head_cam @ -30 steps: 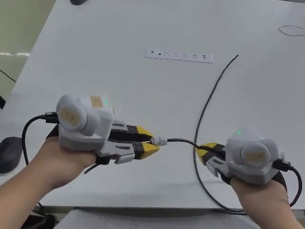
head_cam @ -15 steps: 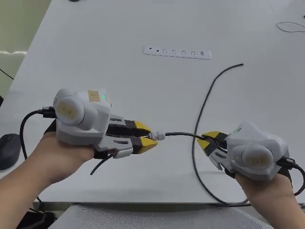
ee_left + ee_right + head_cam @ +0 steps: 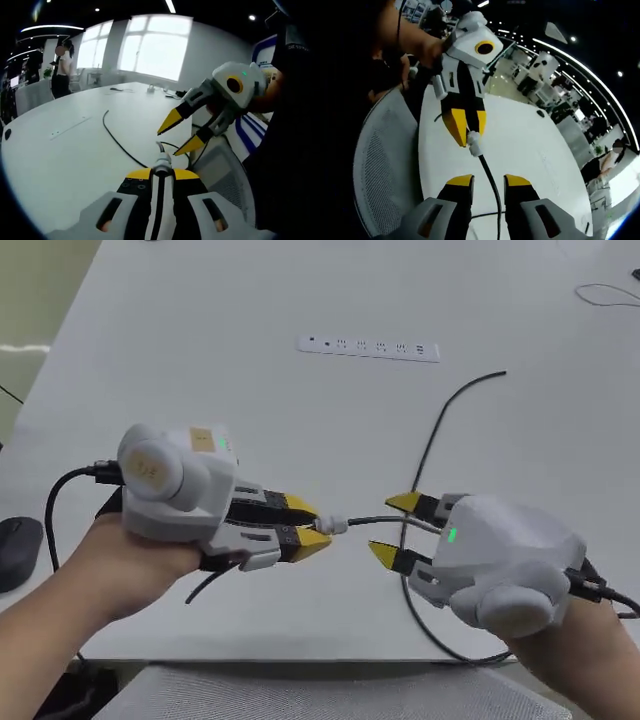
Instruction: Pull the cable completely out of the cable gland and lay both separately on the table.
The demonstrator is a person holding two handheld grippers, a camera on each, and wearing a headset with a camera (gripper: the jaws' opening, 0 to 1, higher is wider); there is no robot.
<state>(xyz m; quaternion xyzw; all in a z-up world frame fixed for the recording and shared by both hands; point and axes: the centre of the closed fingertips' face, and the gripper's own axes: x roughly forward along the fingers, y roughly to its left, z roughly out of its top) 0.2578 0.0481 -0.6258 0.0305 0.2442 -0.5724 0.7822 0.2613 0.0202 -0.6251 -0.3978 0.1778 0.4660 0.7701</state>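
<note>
While left tongs (image 3: pixel 320 526) pinch the gland (image 3: pixel 336 527) (held level), right tongs (image 3: pixel 390 527) gape.

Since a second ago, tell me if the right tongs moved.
Yes: against the power strip, the right tongs shifted left toward the gland and opened.

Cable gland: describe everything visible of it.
The cable gland is a small, whitish, plastic-looking fitting, clamped in the shut left gripper with its tip poking out, held above the table. The black cable leaves its tip and runs between the open jaws of the right gripper.
</note>
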